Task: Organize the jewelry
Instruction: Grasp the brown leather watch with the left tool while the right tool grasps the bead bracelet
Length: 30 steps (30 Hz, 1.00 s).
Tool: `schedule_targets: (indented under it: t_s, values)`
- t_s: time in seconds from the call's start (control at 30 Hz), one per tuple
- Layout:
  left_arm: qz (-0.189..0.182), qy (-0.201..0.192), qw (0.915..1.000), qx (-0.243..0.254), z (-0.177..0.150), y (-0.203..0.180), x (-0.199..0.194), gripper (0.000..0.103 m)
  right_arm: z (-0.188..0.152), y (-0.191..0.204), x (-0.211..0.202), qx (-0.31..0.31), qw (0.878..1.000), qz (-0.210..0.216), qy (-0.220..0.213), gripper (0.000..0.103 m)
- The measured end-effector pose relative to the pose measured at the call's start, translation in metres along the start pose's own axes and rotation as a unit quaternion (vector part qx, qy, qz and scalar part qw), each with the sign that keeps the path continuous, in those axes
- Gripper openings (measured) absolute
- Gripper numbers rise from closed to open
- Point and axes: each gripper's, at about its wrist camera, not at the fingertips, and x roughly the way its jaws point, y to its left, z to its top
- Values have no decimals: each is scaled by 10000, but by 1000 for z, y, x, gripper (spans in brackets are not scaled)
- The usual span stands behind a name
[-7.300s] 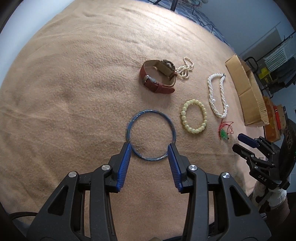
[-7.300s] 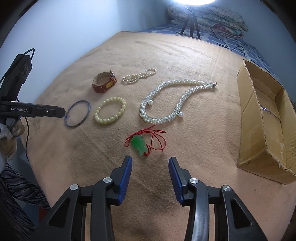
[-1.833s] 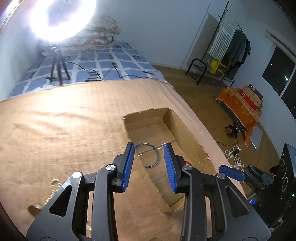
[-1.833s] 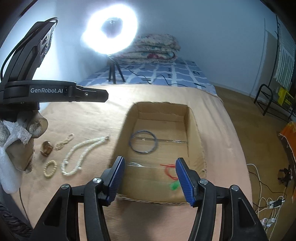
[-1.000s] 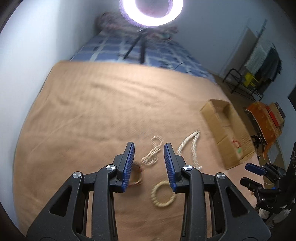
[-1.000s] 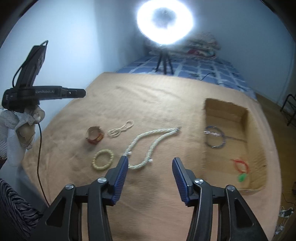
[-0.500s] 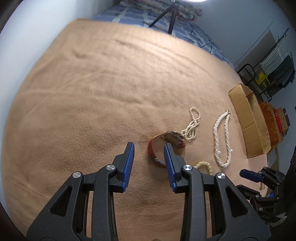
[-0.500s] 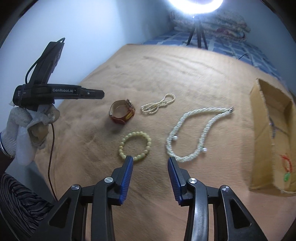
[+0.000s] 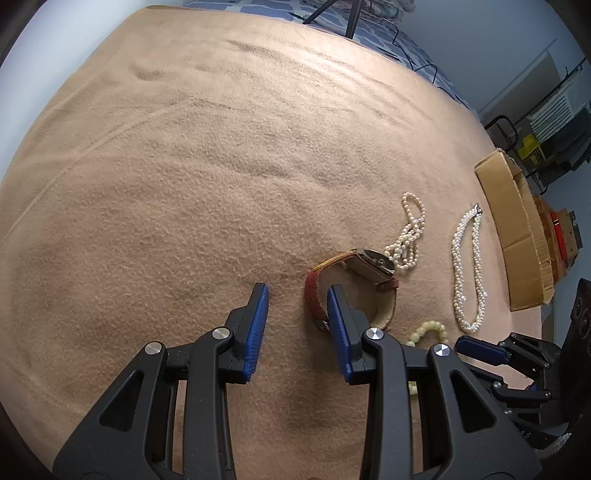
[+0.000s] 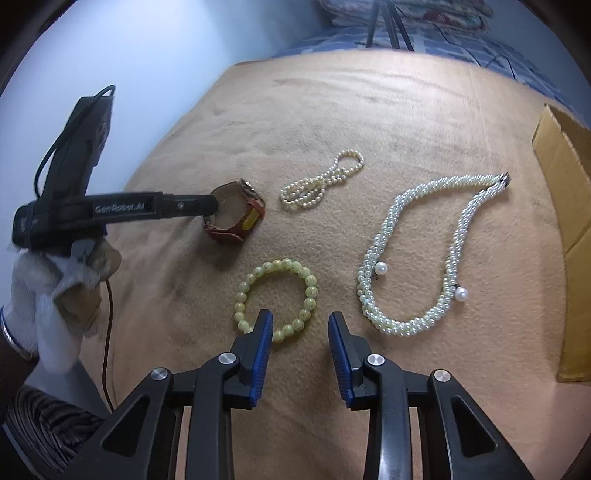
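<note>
Left wrist: tan blanket (image 9: 221, 166), blue-checked bedding (image 9: 388, 33) beyond.

The left gripper (image 9: 297, 297) hides part of the watch's (image 9: 354, 284) strap and the bead bracelet (image 9: 428, 330).

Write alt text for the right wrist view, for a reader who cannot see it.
The open right gripper hovers low over a tan blanket, its left finger overlapping a yellow-green bead bracelet. Beyond lie a twisted pearl necklace, a small pearl strand and a brown-strapped watch, which the left gripper reaches toward; a cardboard box sits at right.
</note>
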Motion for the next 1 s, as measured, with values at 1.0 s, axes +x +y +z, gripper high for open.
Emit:
schedule_targets:
  t_s: [1.0]
  values:
    - [331,-375,9974,510,-5,-21,-8,2,5,32,-7,-745,9948,-544,-427,5]
